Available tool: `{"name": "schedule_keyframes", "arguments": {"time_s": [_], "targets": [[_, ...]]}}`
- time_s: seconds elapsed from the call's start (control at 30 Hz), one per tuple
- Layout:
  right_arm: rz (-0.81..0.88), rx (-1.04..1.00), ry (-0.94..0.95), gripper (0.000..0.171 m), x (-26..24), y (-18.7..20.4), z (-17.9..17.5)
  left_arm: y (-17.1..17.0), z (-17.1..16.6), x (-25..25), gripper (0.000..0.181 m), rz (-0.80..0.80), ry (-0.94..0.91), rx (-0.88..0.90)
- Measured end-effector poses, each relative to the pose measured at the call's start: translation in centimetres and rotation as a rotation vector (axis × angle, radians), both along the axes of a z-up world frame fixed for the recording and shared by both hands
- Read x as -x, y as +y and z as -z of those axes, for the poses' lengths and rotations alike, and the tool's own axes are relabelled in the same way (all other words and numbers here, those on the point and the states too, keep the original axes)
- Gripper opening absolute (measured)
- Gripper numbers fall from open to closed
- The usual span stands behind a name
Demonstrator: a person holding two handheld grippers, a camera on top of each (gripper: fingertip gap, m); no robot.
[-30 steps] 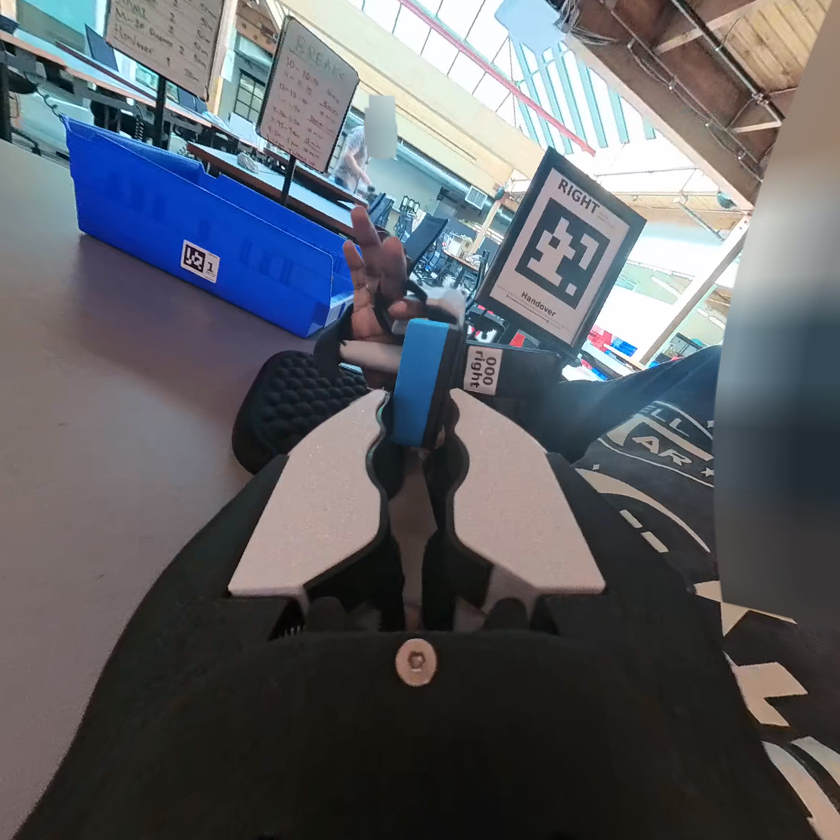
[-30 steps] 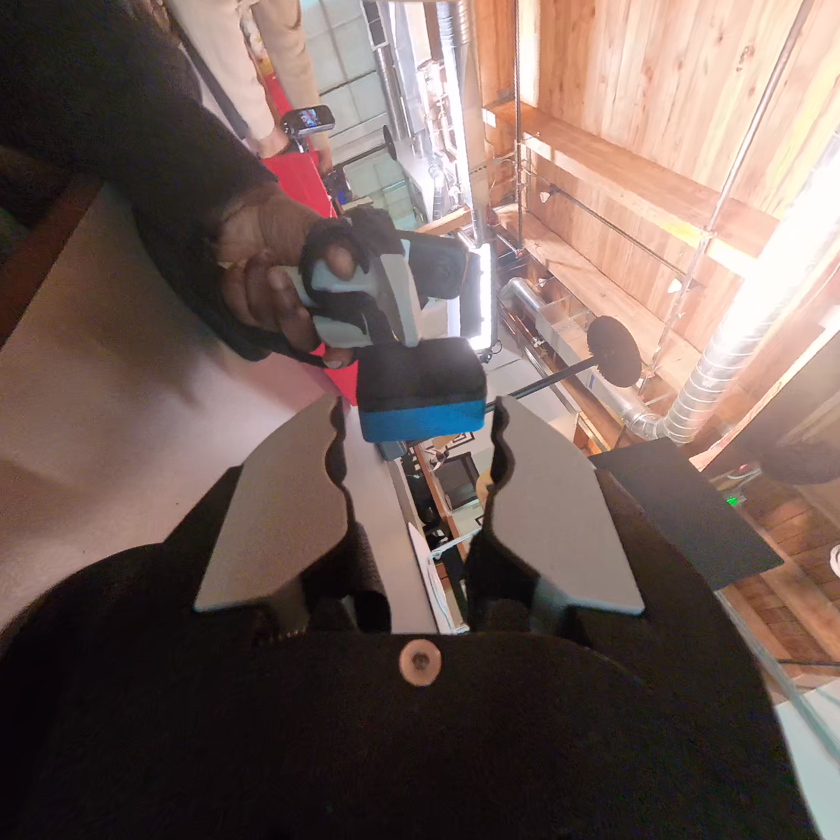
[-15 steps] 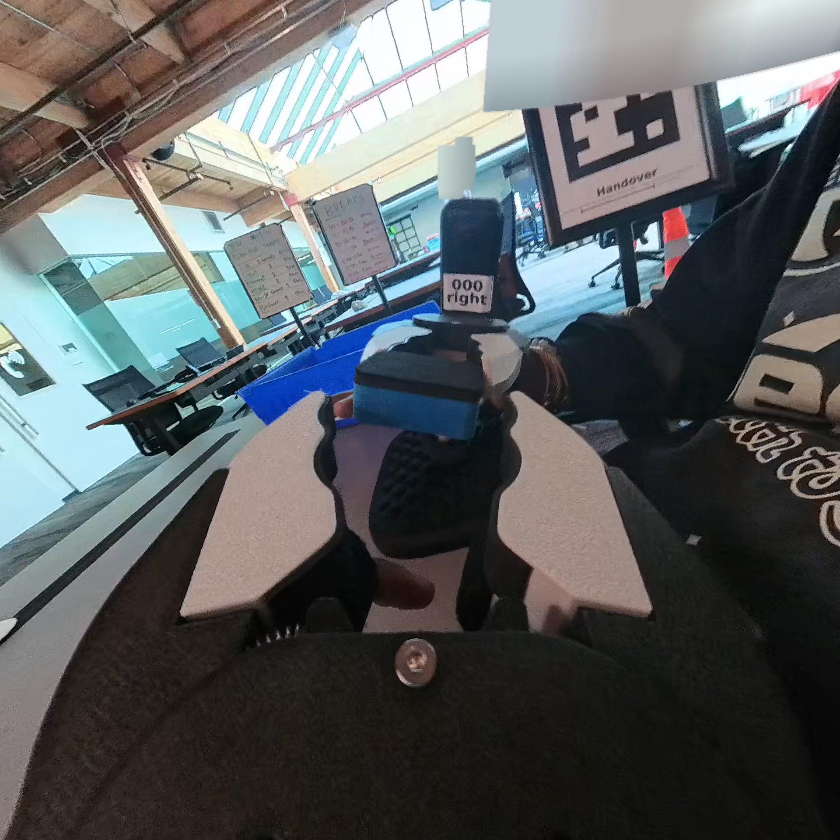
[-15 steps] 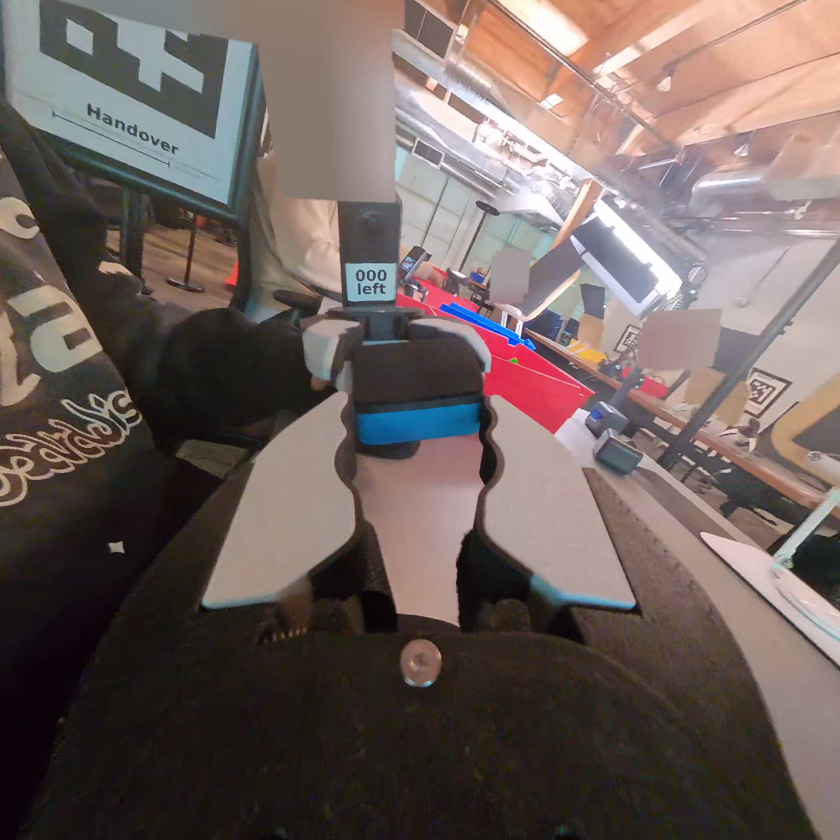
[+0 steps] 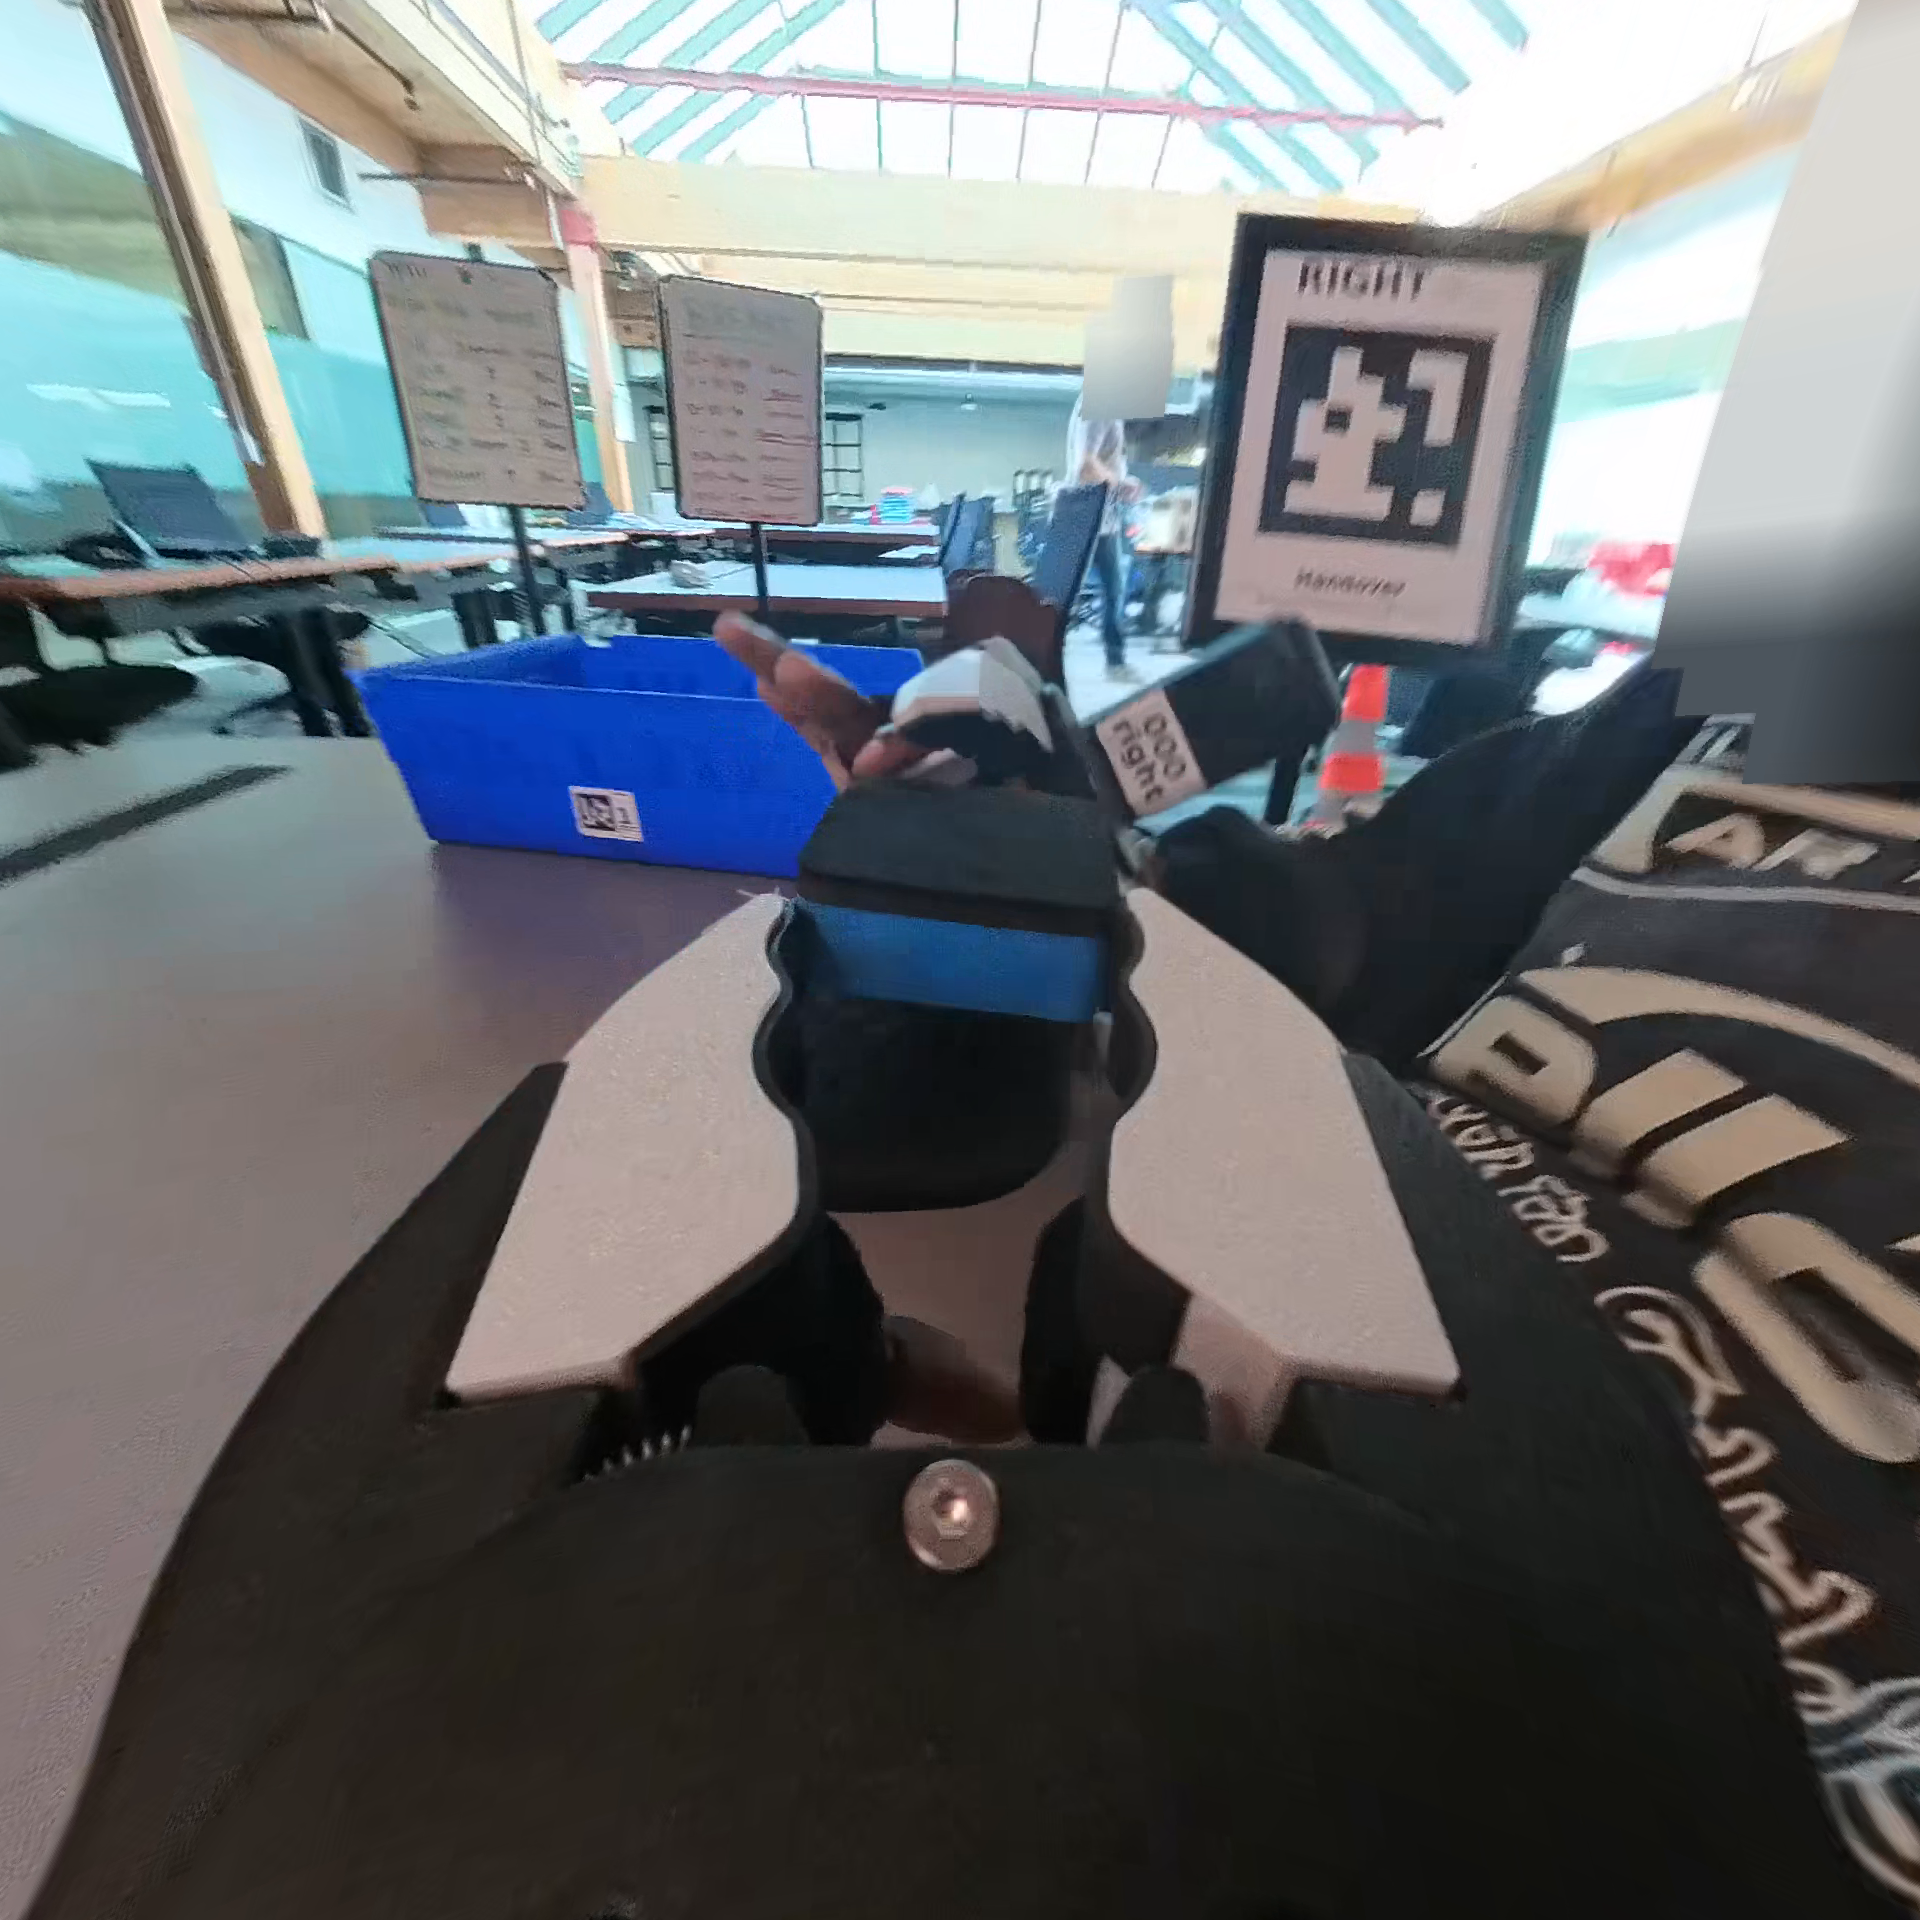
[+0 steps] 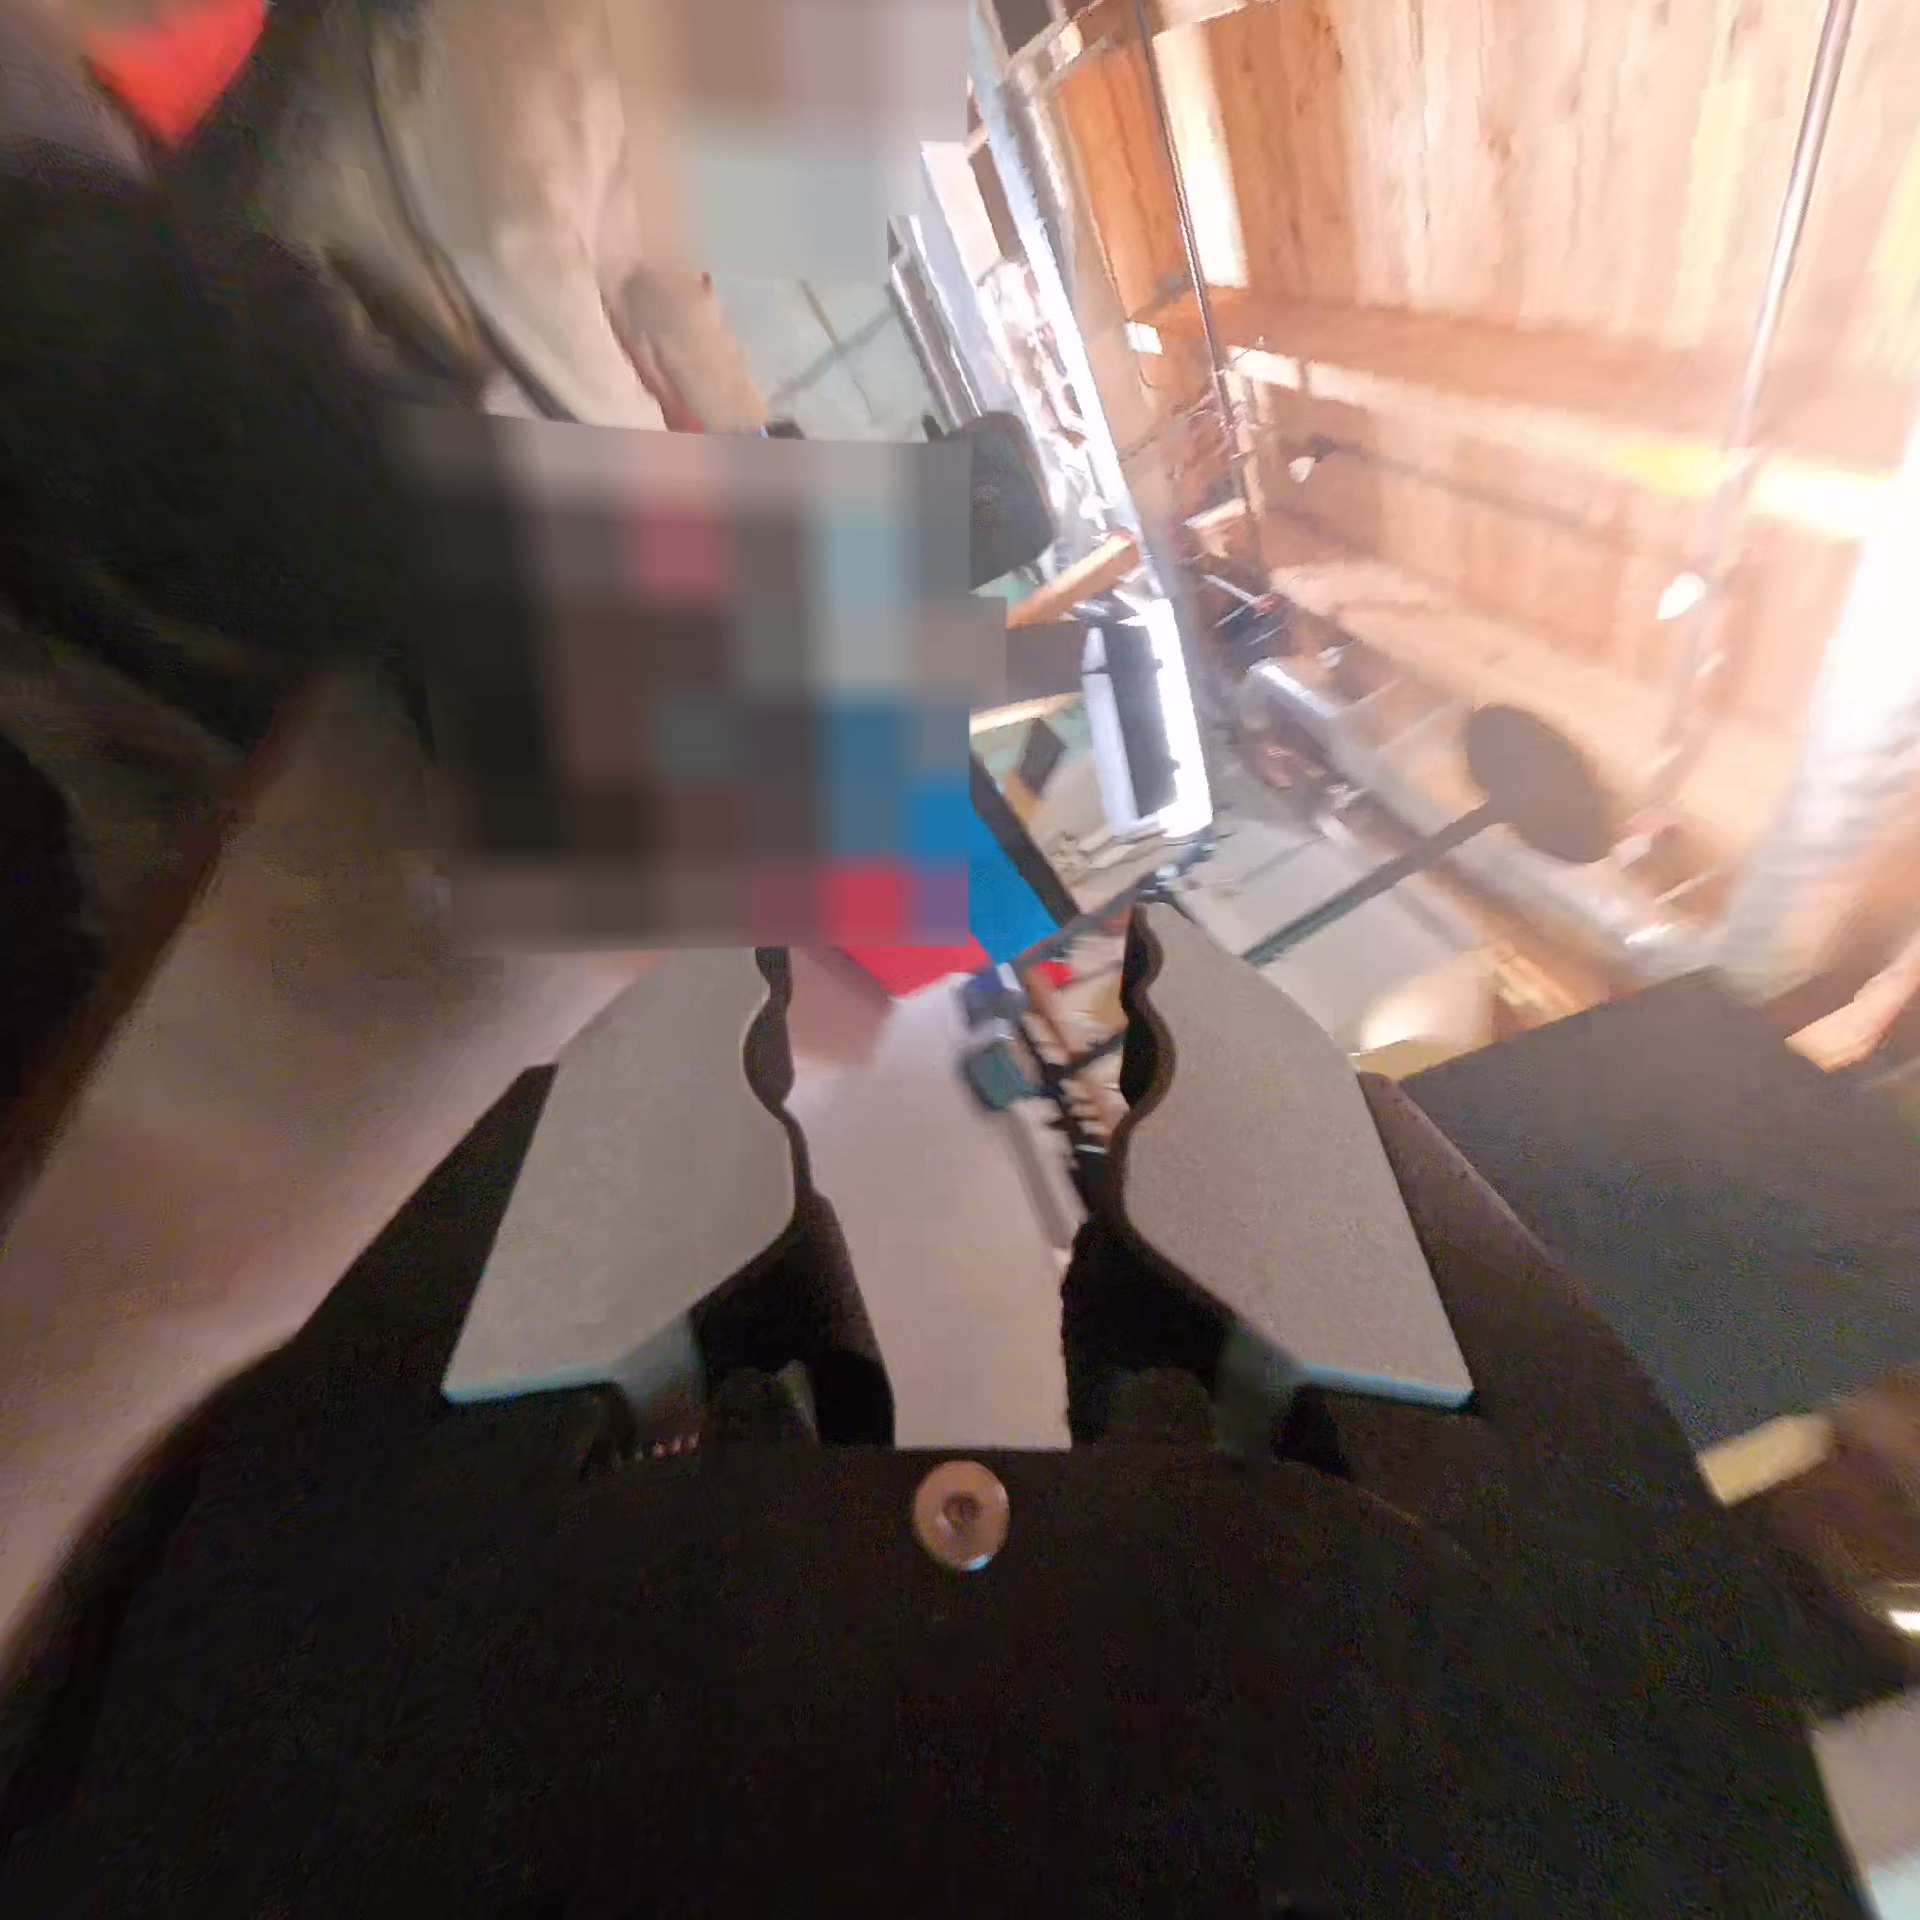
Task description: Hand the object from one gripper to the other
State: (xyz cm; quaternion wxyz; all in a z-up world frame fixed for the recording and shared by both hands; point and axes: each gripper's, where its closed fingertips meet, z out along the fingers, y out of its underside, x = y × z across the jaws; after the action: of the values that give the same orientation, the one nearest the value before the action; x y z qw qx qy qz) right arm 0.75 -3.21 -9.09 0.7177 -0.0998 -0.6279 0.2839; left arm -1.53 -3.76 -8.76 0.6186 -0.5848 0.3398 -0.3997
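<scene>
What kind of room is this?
Probably a big shared workshop or office: rows of desks, whiteboards on stands, a blue bin on the table, and a glass roof.

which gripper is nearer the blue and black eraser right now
Left. The left gripper has the blue and black eraser between its jaws at the tips. The right gripper sits just behind the eraser, tilted away, and its own view shows empty, open jaws.

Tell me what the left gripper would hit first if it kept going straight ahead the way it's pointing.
Probably the right gripper, just beyond the blue-and-black block the left gripper holds. The blue bin sits left of that line; depth is unclear.
</scene>
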Motion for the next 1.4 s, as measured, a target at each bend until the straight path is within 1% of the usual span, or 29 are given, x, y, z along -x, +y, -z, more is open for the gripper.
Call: {"name": "schedule_keyframes", "arguments": {"time_s": [0.07,0.13,0.3,0.33,0.4,0.47,0.5,0.53,0.63,0.7,0.77,0.8,0.9,0.93,1.03,1.1,1.13,1.17,1.2,1.3,1.4], "targets": [[0.087,-0.194,0.049,0.056,0.1,-0.2,0.0,-0.1,0.2,-0.1,0.056,0.036,-0.024,0.065],[0.14,-0.312,0.084,0.049,0.1,-0.6,-0.1,-0.2,0.5,-0.4,0.056,0.059,-0.022,0.095],[0.166,-0.406,0.084,0.032,0.5,-1.2,0.3,-0.7,1.1,-1.0,0.055,0.097,0.01,0.113],[0.169,-0.418,0.077,0.023,0.6,-1.2,0.4,-0.7,1.2,-1.1,0.056,0.1,0.016,0.115],[0.163,-0.413,0.069,0.021,0.6,-1.4,0.5,-0.7,1.2,-1.1,0.055,0.105,0.015,0.113],[0.143,-0.355,0.04,0.021,0.6,-1.3,0.5,-0.8,0.8,-1.1,0.056,0.1,0.01,0.072],[0.124,-0.292,0.031,0.02,0.6,-1.3,0.2,-1.0,0.4,-1.1,0.059,0.092,0.007,0.008],[0.093,-0.21,0.003,0.02,0.5,-1.2,0.1,-1.2,-0.3,-1.0,0.065,0.068,0.002,-0.078],[-0.023,0.091,-0.098,0.02,0.3,-0.9,-0.4,-1.3,-1.7,-0.5,0.066,-0.07,0.026,-0.363],[-0.101,0.296,-0.173,0.02,0.3,-0.6,-0.5,-1.2,-1.8,-0.6,0.062,-0.125,0.076,-0.451],[-0.169,0.449,-0.235,0.02,0.2,-0.6,-0.5,-0.7,-1.2,-0.7,0.053,-0.149,0.124,-0.456],[-0.193,0.484,-0.243,0.02,0.1,-0.7,-0.6,-0.6,-1.0,-0.8,0.047,-0.153,0.142,-0.454],[-0.194,0.512,-0.275,0.02,0.2,-0.6,-0.2,-0.5,-0.6,-1.0,0.027,-0.143,0.155,-0.423],[-0.19,0.516,-0.281,0.02,0.3,-0.5,-0.1,-0.5,-0.3,-1.0,0.023,-0.125,0.158,-0.394],[-0.185,0.526,-0.29,0.021,0.4,-0.4,0.1,-0.3,0.1,-0.8,0.022,-0.09,0.149,-0.286],[-0.157,0.482,-0.236,0.025,0.5,-0.1,-0.2,0.0,0.1,-0.5,0.021,-0.073,0.103,-0.186],[-0.14,0.418,-0.185,0.041,0.5,-0.1,-0.4,0.2,0.1,-0.2,0.021,-0.06,0.069,-0.123],[-0.105,0.341,-0.125,0.061,0.5,0.1,-0.6,0.3,0.0,0.1,0.021,-0.046,0.033,-0.065],[-0.06,0.249,-0.08,0.073,0.5,0.2,-0.6,0.3,0.0,0.3,0.021,-0.023,0.0,-0.012],[0.053,-0.027,-0.054,0.076,0.7,0.0,0.2,0.3,0.1,0.3,0.021,0.033,-0.065,0.098],[0.106,-0.178,-0.02,0.069,0.8,-0.4,0.3,0.5,0.7,0.2,0.021,0.04,-0.056,0.147]]}}
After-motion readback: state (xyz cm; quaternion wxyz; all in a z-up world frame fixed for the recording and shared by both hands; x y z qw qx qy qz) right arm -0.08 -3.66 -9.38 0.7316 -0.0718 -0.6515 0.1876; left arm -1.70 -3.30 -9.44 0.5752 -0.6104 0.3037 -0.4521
